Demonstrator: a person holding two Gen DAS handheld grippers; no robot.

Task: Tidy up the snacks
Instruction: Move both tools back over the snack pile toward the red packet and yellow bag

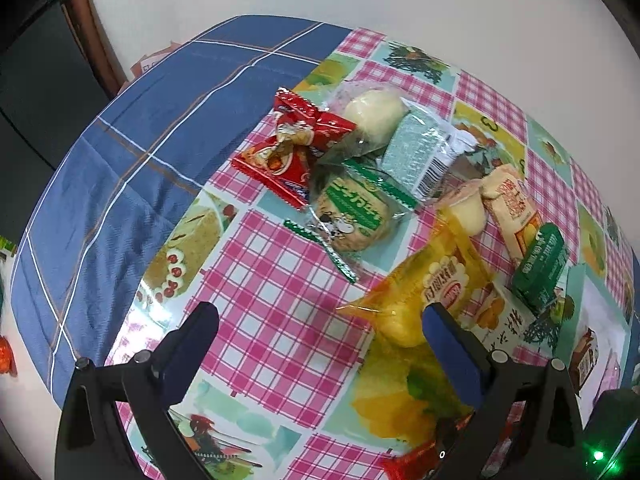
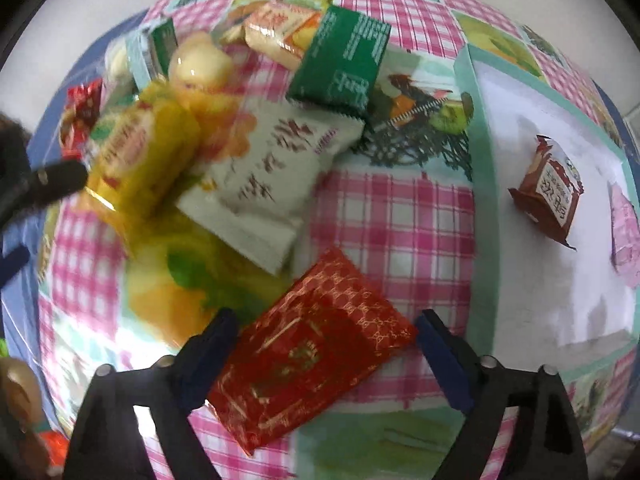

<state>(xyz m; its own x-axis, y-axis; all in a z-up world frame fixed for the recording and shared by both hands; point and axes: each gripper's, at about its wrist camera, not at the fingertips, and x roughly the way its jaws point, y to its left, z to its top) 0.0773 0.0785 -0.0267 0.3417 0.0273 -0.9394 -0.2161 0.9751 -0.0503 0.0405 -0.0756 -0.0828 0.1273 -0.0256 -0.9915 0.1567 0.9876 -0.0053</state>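
The right gripper [image 2: 322,330] is pointing straight down, its fingers [image 2: 438,354] standing wide on either side of a red foil packet [image 2: 308,360] that is lying flat on the surface [image 2: 400,216]. The left finger is at the packet's edge; the right finger is standing just clear of it, so the packet is not gripped. Only this view is showing a white tray [image 2: 532,240] with a teal rim off to the right, holding a brown packet [image 2: 548,192] and a pink one at the frame edge. Further out, a white packet [image 2: 264,176], a yellow packet [image 2: 136,152] and a green packet [image 2: 344,60] are lying together (this part is blurred).

The left gripper [image 1: 320,328] is tilting steeply downward over bare checked cloth, its fingers [image 1: 452,344] spread wide and holding nothing. Its right finger is sitting in front of the yellow packet [image 1: 424,284]. Only this view is showing the far heap clearly: two red wrappers [image 1: 296,136], a pale round bun [image 1: 376,112], a silvery green sachet [image 1: 420,148] and a clear-wrapped biscuit [image 1: 352,212], with blue checked fabric [image 1: 160,140] beyond the surface.
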